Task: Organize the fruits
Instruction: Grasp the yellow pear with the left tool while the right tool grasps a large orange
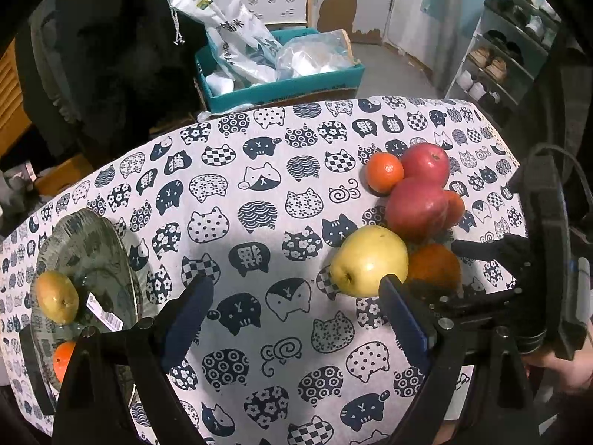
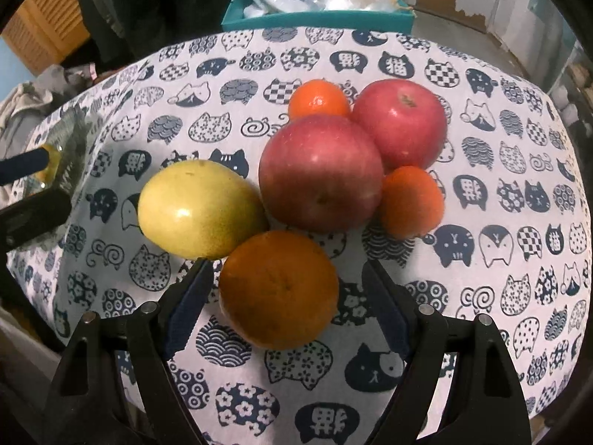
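A fruit pile lies on the cat-print tablecloth (image 2: pixel 500 185): a yellow pear (image 2: pixel 200 209), a large orange (image 2: pixel 278 289), two red apples (image 2: pixel 320 172) (image 2: pixel 402 122) and two small tangerines (image 2: pixel 318 100) (image 2: pixel 411 200). My right gripper (image 2: pixel 285 278) is open, its jaws on either side of the large orange, not closed on it. My left gripper (image 1: pixel 296 289) is open and empty over the cloth, left of the pear (image 1: pixel 368 261). A glass plate (image 1: pixel 107 248) at the left holds a small pear (image 1: pixel 57 296) and a tangerine (image 1: pixel 63 359).
A teal box (image 1: pixel 281 85) of plastic bags stands beyond the table's far edge. A shoe rack (image 1: pixel 507 48) is at the far right. The right gripper body (image 1: pixel 533 259) shows at the right of the left wrist view.
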### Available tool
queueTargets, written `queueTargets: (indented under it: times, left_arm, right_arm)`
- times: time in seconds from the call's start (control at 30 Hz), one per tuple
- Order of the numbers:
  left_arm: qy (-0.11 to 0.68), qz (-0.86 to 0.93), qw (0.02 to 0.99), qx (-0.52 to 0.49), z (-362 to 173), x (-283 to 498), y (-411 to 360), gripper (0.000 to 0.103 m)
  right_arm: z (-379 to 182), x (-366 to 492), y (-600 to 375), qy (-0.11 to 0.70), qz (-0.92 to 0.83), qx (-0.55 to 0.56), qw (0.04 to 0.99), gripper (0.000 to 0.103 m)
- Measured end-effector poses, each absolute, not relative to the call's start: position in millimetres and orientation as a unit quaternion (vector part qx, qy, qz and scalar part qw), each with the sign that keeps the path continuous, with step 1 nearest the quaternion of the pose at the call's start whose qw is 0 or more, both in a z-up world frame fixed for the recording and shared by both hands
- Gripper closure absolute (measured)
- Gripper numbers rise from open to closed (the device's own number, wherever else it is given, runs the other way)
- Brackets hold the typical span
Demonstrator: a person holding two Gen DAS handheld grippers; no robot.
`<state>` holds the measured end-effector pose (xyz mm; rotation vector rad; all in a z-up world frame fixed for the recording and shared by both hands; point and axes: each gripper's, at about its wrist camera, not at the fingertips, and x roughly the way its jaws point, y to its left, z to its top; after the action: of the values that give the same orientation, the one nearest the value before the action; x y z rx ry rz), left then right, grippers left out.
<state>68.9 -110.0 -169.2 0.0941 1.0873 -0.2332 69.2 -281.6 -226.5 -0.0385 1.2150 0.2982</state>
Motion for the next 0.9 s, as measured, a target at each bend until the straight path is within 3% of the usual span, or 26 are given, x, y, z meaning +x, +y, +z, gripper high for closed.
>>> queueTargets:
  times: [0.1,0.2,0.4,0.9]
  left_arm:
    - [0.518,-0.114,0.847,0.044,-171.0,70.1,-112.0,0.011]
    - [0.519,-0.12,0.845,0.044,-172.4,72.0,-115.8,0.011]
    - [0.521,-0.137,0.842,0.045,-176.0,75.7,-127.9,0.011]
    - [0.561,-0.176,0.809,0.004,-213.5,95.6,-157.6,0.011]
  right_arm:
    - [-233.5,70.6,-280.3,0.576,0.144,-0.021,0.804,0.024]
    - [-234.6,71.7,-278.8,0.576,0.16,-0.015,0.801,0.037]
    - [-232.3,66.2,-280.9,0.575,0.156,-0.035,0.802,0.038]
    - [-203.0,61.1,-350.8,0.546,0.083,0.036,0.833,0.038]
